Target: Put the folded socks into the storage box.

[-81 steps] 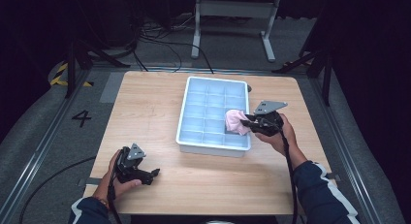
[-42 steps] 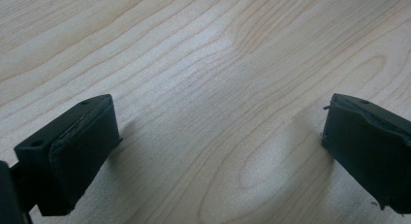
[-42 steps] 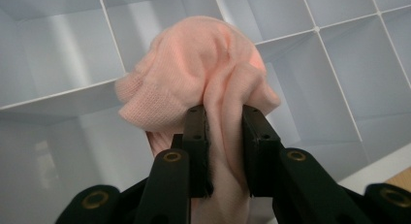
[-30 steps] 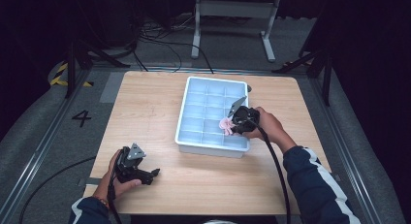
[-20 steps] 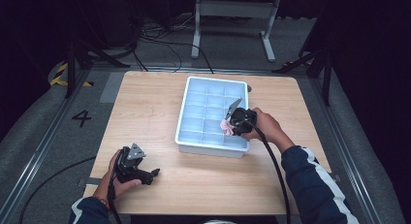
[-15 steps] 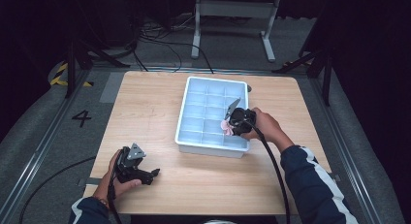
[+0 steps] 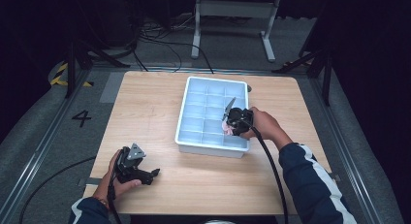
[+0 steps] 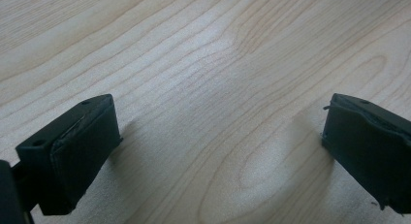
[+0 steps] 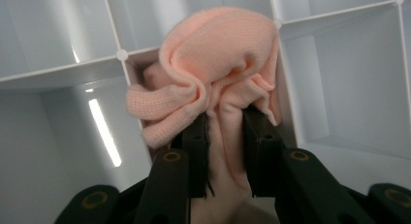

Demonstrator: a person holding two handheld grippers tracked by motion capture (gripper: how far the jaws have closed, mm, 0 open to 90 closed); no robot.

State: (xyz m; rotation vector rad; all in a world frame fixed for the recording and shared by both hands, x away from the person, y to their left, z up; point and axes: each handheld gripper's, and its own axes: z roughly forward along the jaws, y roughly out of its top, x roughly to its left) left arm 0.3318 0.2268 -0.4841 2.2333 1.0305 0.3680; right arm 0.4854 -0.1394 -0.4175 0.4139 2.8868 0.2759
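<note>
Firmly, right gripper (image 9: 224, 132) clamps pink cloth (image 9: 218, 73) over tray (image 9: 339, 78).

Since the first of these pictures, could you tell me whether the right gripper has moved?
Yes. The right gripper, holding the pink cloth, moved from the tray's right edge inward over its compartments.

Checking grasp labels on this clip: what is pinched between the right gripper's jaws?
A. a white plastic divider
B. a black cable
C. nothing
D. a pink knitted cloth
D: in the right gripper view, the right gripper has its jaws closed on a bunched pink knitted cloth, held over the white compartment tray.
</note>
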